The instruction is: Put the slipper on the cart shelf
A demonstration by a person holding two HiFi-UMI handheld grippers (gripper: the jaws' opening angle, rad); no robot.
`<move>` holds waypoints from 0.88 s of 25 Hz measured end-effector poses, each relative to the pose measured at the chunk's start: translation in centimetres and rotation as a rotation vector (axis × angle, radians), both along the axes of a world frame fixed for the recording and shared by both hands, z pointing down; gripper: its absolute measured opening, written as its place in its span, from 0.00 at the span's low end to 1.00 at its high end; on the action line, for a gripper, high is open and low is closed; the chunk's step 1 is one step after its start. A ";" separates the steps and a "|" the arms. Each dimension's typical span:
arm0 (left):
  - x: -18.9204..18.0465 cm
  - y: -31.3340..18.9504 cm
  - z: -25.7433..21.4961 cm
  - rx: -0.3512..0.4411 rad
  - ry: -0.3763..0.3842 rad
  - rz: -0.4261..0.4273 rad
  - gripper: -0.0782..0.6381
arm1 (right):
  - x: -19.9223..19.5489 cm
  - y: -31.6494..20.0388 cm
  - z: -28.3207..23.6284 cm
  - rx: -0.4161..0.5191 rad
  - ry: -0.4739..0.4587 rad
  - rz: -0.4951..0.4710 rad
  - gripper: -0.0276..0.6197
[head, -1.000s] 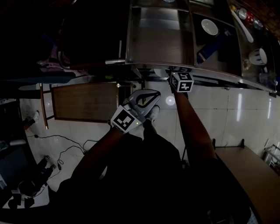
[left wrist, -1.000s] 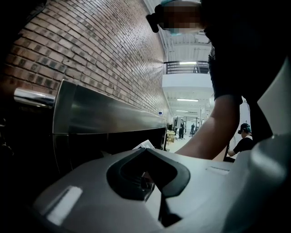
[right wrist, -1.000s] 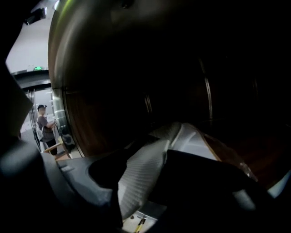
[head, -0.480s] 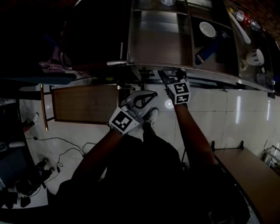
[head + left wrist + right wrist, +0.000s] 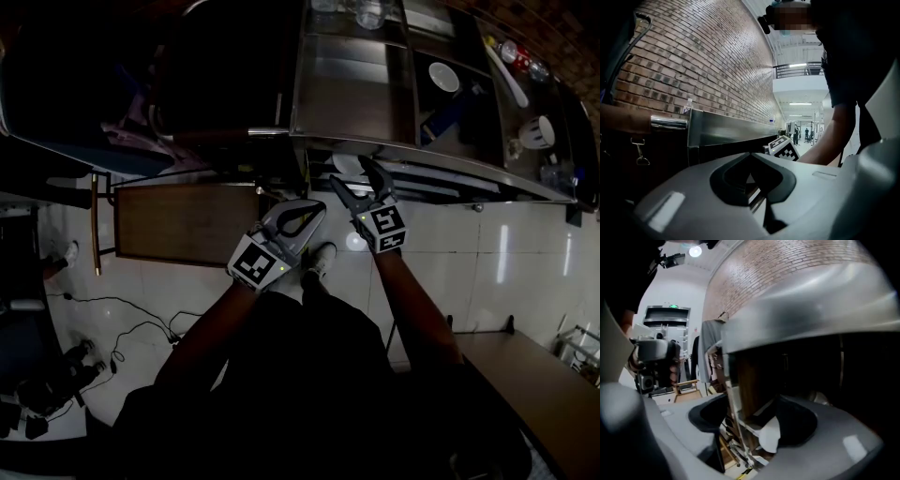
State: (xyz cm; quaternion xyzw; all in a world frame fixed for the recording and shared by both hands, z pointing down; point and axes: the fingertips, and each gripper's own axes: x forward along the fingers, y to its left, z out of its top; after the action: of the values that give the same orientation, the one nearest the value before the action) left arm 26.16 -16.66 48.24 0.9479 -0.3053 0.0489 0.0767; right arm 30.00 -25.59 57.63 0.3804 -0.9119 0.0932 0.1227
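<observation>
Below the steel top, head view: the long stainless-steel cart (image 5: 352, 94) is running across the upper frame. The white slipper (image 5: 343, 161) is lying on the cart's lower shelf, only a pale edge showing under the rim. The right gripper (image 5: 349, 172) is hanging just in front of the cart's edge. Its jaws have just been opening and are now spread wide, pressing on nothing. The left gripper (image 5: 316, 208) is sitting farther out from the cart, jaws closed tip to tip, empty. A brown rectangular wooden tabletop (image 5: 183, 220) is standing off the cart's handle end.

Left gripper view: the left gripper (image 5: 750, 155) is showing its tips meeting, nothing clamped. The cart (image 5: 726, 131) is stretching away ahead, with a red brick wall (image 5: 693, 56) rising behind it. The right gripper's black-and-white marker cube (image 5: 785, 147) is showing close beside the cart.

Right gripper view: the right gripper (image 5: 754, 413) is standing released, jaws well apart. The cart's top (image 5: 801, 296) is looming overhead. The slipper (image 5: 771, 436) is resting on the shelf beneath, seen through the gap near the right jaw; contact cannot be judged.
</observation>
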 end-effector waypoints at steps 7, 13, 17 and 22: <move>-3.4 1.6 -0.9 0.012 0.004 -0.054 0.11 | -4.6 5.4 -2.7 0.027 -0.025 -0.122 0.52; -7.1 2.9 -1.2 0.016 0.015 -0.065 0.11 | -8.1 8.9 -4.6 0.041 -0.053 -0.178 0.25; -10.7 4.0 -1.7 0.019 0.020 -0.070 0.11 | -11.4 10.9 -6.6 0.065 -0.067 -0.201 0.05; -16.4 6.4 -2.6 0.028 0.024 -0.076 0.11 | -17.0 14.5 -9.5 0.059 -0.082 -0.250 0.04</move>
State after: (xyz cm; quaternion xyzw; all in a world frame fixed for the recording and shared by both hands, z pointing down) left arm 9.79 -10.25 45.65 0.9371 -0.3409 0.0304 0.0687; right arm 12.95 -11.05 48.18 0.2629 -0.9588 0.0658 0.0849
